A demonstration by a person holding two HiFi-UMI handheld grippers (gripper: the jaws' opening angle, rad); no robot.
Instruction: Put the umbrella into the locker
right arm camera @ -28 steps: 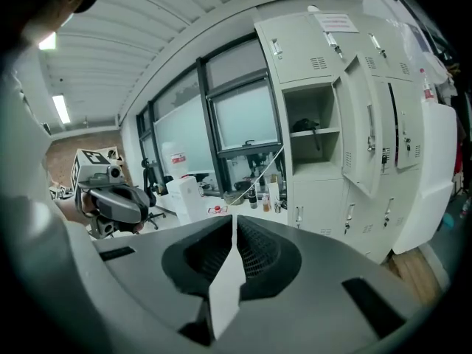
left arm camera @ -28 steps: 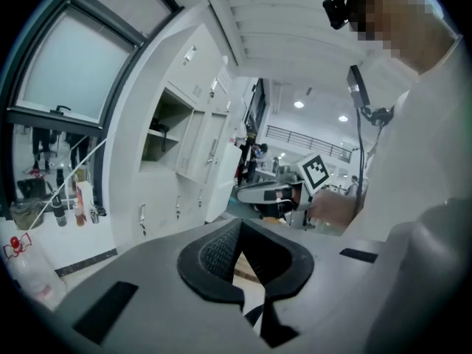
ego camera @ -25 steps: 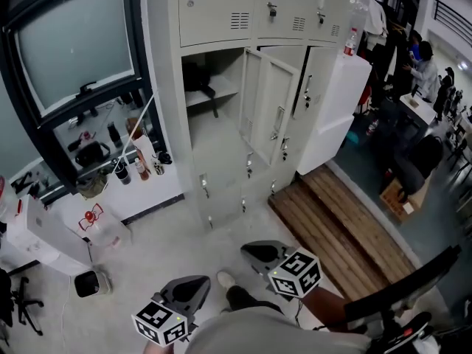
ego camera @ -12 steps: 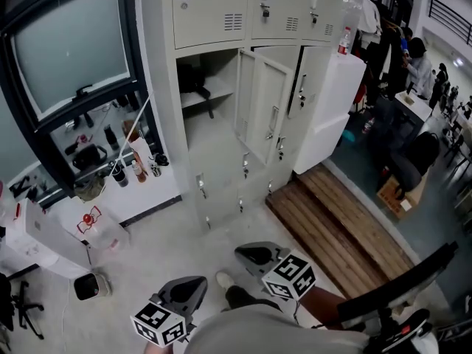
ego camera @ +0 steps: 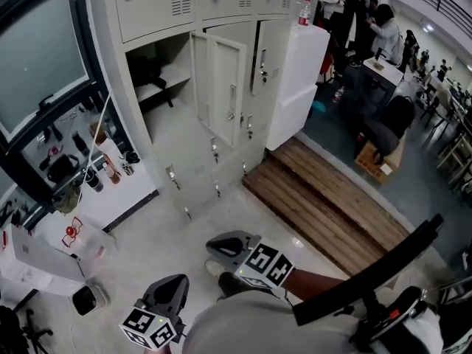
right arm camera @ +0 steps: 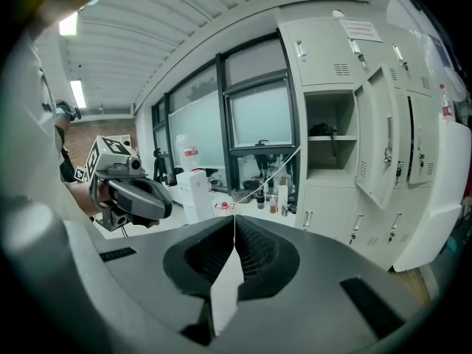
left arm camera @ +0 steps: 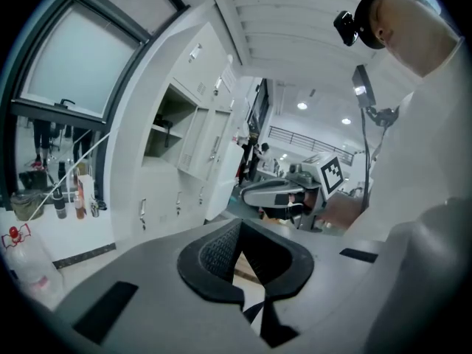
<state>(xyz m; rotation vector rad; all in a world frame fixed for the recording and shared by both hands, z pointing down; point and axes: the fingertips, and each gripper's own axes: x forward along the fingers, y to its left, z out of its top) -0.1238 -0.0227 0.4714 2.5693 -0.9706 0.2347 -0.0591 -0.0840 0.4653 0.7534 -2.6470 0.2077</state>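
A dark folded umbrella (ego camera: 145,70) lies on the shelf (ego camera: 175,75) of the open compartment in the pale grey metal locker bank (ego camera: 155,6). The left claw (ego camera: 174,282) and right claw (ego camera: 221,245) are both closed and empty, well apart from it. The print on a door notice (right arm camera: 361,28) is too small to read.

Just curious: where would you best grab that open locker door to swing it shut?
Probably by the upright handle near the free edge of the door, coming from the room side: it stands swung outward, and that edge is farthest from its hinges.
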